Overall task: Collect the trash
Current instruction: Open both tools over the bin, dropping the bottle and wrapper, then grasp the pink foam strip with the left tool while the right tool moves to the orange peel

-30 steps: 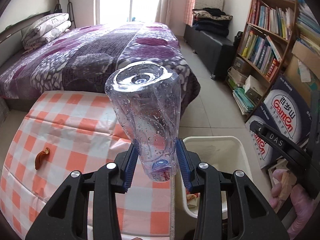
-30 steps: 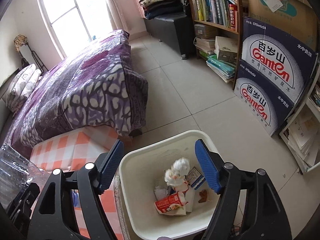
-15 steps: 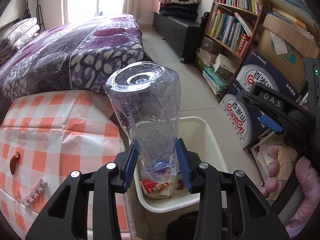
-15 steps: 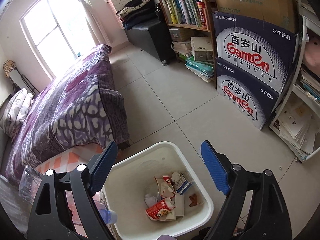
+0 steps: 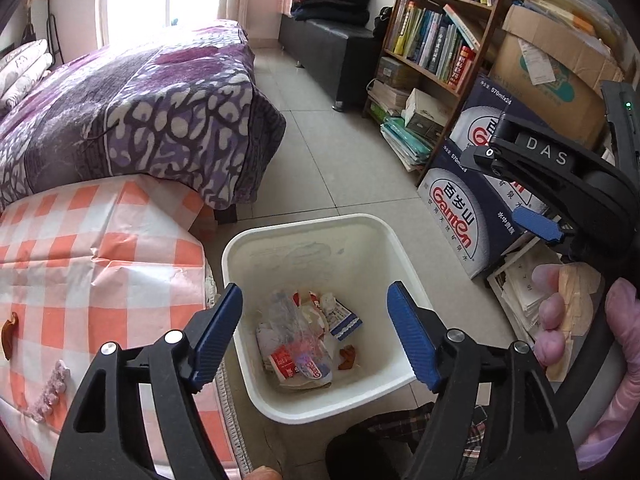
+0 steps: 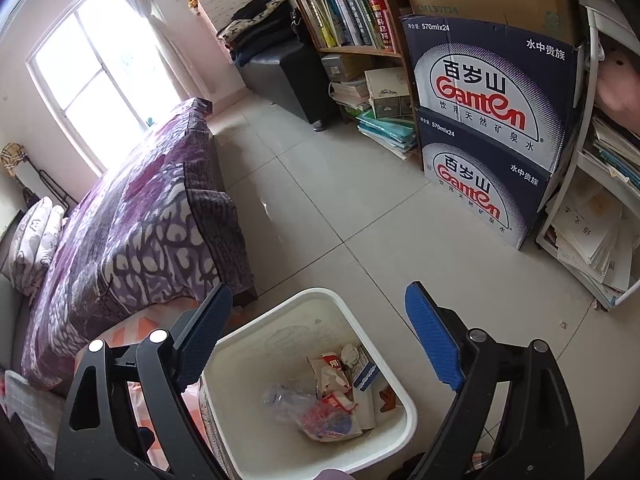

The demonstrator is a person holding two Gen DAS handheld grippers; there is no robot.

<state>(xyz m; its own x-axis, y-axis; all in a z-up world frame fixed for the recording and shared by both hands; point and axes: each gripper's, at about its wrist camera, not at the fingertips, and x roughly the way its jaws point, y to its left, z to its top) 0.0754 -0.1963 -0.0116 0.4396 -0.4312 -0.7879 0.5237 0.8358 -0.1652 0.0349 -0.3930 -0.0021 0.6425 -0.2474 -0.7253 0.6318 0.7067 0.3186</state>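
**Bottle in the bin, both tools wide**

At far left, the surface point(image 5: 80, 256) under its orange-checked cloth carries a brown scrap point(image 5: 8, 334) and a small pink strip point(image 5: 50, 390). Behind it stands the bed point(image 5: 152, 112) with a purple cover.

The left tool point(image 5: 314, 334) hangs over the white bin point(image 5: 320, 232), which sits on the floor just beside the surface. Its jaws have just been opening and now stand wide, with nothing between them. Below them the clear bottle point(image 5: 298, 340) lies on its side in the bin, on top of wrappers and a small blue-and-white carton point(image 5: 344, 320).

The right tool point(image 6: 318, 330) is also over the bin, jaws wide after opening a little further, and empty. In its view the bottle point(image 6: 288, 400) lies toward the left of the trash pile.

To the right, two dark water cases point(image 6: 484, 128) are stacked on the floor by a bookshelf point(image 5: 436, 36). At the right edge of the left view, a hand point(image 5: 580, 328) grips the right tool's handle.
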